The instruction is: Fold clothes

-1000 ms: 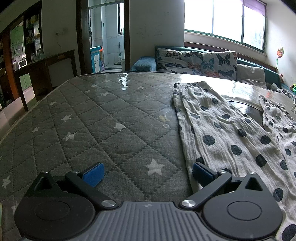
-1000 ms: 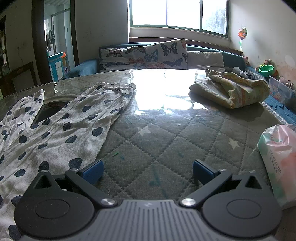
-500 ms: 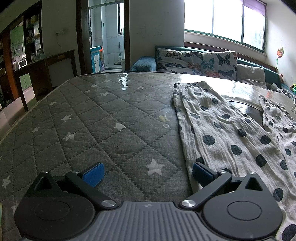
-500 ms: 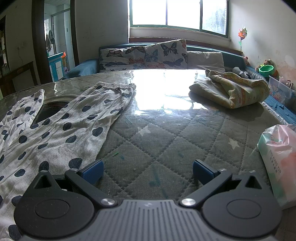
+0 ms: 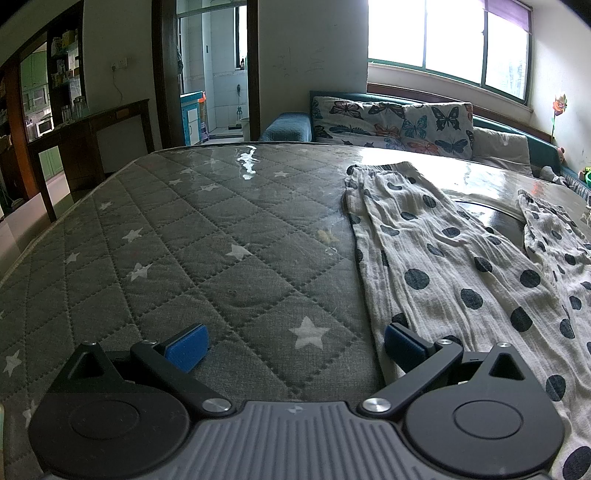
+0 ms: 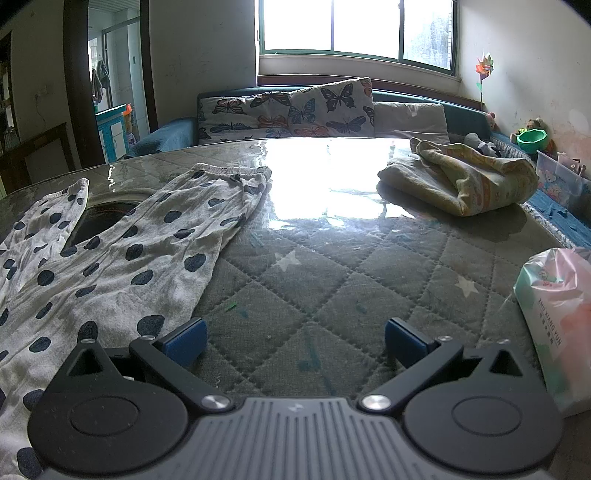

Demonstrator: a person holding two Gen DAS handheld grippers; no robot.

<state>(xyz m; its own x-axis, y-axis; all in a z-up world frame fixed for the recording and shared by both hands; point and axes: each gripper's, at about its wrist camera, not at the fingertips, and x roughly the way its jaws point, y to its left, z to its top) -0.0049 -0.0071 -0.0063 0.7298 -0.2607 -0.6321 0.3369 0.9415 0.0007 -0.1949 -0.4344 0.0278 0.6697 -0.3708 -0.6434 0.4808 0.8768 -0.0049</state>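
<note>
- Daylight floods in through the window (image 6: 354, 27), which is blown out to white.
- Strong glare covers the far, glossy part of the table cover (image 6: 325, 177).
- Interior walls sit dim.
- Fisheye bending curves the edges; corners vignette black.
- Focus is sharp overall.

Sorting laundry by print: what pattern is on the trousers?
Dark navy dots on off-white trousers, clearest in the right wrist view.
</note>
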